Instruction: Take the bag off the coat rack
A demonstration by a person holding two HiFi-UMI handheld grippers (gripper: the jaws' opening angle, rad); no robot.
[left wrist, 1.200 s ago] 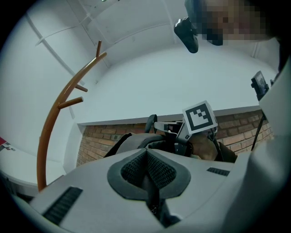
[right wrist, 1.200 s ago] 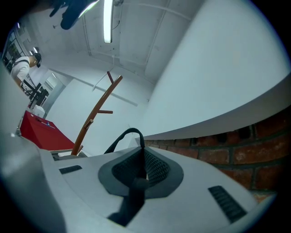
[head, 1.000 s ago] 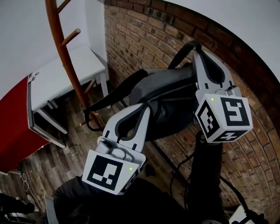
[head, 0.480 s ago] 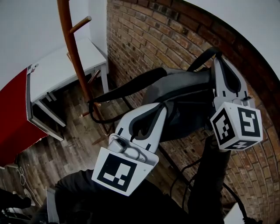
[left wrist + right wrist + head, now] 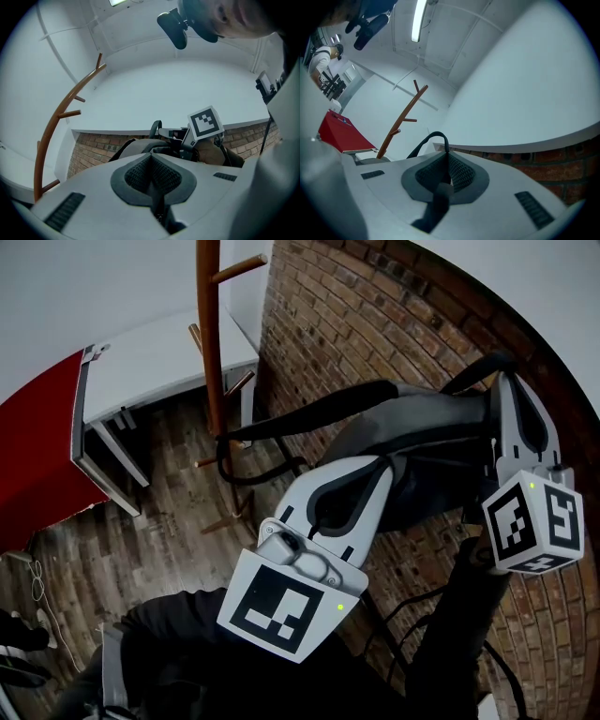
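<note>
— Where's the bag (image 5: 422,451)?

— Off the rack (image 5: 210,334) and up in front of the brick wall (image 5: 356,324), held at both ends. Only the head view gives it whole.

— And the grips?

— The right hand-held gripper (image 5: 443,157) is clenched on a black strap (image 5: 438,201). Its own view shows the strap running down between the pads and arching up past the tips. The left hand-held gripper (image 5: 151,159) is clenched tight too, pads together with only a thin dark sliver of bag in the seam. In the head view its tips are buried in the bag's lower edge.

— Anything the gripper views add?

— The left one catches the right one's marker cube (image 5: 205,123) across the bag. The right one has a ceiling light (image 5: 419,18) and a red panel (image 5: 340,133) beside the rack. The head view alone has the wooden floor (image 5: 141,531), with a white desk (image 5: 159,352) by the rack.

— Which way does the bag lie?

— Its long axis runs nearly level across the head view, rising a little to the right. The strapped end points at the right hand-held gripper, the other end at the left. The long straps (image 5: 300,412) trail off to the left and droop in a loop near the rack. I can't tell whether they touch it.
</note>
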